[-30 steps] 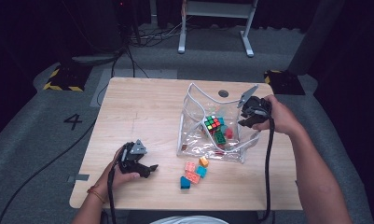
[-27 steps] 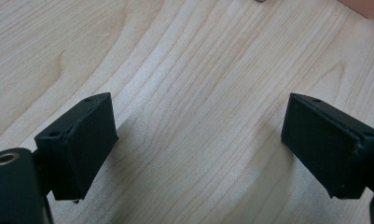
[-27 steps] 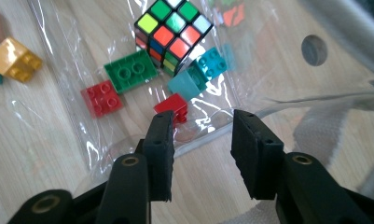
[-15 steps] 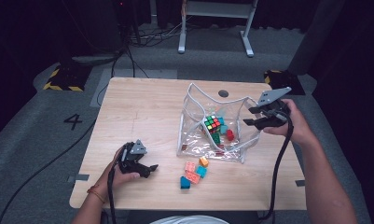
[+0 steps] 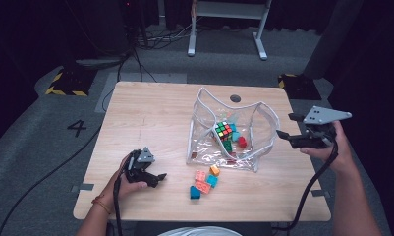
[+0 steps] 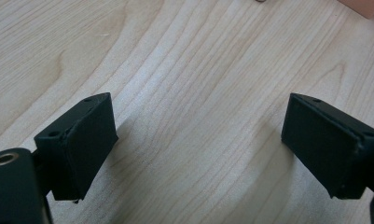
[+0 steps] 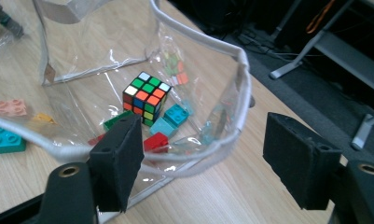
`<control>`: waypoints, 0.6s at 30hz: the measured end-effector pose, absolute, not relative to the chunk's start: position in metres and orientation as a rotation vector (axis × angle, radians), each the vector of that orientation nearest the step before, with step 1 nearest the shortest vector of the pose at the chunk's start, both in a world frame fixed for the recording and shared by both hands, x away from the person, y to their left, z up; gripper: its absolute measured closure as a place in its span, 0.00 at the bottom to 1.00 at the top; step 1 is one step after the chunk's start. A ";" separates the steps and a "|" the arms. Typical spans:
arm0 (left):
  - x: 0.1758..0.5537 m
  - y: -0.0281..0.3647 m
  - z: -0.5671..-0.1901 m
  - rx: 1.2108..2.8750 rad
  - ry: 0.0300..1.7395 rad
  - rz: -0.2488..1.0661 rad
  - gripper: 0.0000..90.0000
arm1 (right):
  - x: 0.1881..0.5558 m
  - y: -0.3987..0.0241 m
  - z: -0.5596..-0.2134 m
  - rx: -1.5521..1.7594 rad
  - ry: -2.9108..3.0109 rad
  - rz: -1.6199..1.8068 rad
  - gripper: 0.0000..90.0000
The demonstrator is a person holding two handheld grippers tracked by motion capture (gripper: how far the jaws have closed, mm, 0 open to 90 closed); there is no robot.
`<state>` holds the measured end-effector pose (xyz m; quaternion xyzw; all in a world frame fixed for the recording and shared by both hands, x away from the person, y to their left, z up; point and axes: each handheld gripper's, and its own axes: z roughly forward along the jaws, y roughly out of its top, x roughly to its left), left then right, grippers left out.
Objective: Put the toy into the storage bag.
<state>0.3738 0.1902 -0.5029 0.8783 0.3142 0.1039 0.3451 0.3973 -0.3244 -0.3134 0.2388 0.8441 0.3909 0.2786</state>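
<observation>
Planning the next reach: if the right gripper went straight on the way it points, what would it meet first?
Most likely the white rim of the clear bag, which crosses just ahead of the open right gripper; beyond it sits the puzzle cube. Depth is uncertain.

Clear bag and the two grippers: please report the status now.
Right gripper open, jaws just opened, nothing between them, beside clear bag. Left gripper open over bare table. Four loose blocks outside bag.

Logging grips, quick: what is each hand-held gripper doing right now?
Left hand-held gripper: open, empty, over bare table.
Right hand-held gripper: open, jaws just opened, holding nothing, beside the clear bag.
</observation>
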 end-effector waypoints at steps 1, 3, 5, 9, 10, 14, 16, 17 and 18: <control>0.374 0.190 -0.503 2.280 0.816 0.269 0.11 | 0.394 -0.328 -0.314 0.657 2.254 1.069 0.32; 0.374 0.190 -0.503 2.280 0.816 0.270 0.11 | 0.388 -0.334 -0.317 0.676 2.237 1.087 0.32; 0.374 0.190 -0.503 2.280 0.816 0.270 0.11 | 0.382 -0.339 -0.322 0.680 2.237 1.095 0.32; 0.374 0.190 -0.503 2.280 0.816 0.270 0.11 | 0.374 -0.345 -0.337 0.690 2.237 1.111 0.32; 0.374 0.190 -0.503 2.280 0.816 0.270 0.11 | 0.372 -0.345 -0.342 0.704 2.239 1.120 0.32; 0.374 0.190 -0.503 2.280 0.816 0.270 0.11 | 0.369 -0.343 -0.360 0.704 2.267 1.122 0.32; 0.374 0.190 -0.503 2.280 0.816 0.270 0.11 | 0.368 -0.341 -0.369 0.700 2.296 1.120 0.32; 0.374 0.190 -0.503 2.281 0.816 0.270 0.11 | 0.367 -0.339 -0.374 0.696 2.304 1.113 0.32; 0.374 0.190 -0.503 2.280 0.816 0.270 0.11 | 0.367 -0.337 -0.379 0.698 2.314 1.117 0.32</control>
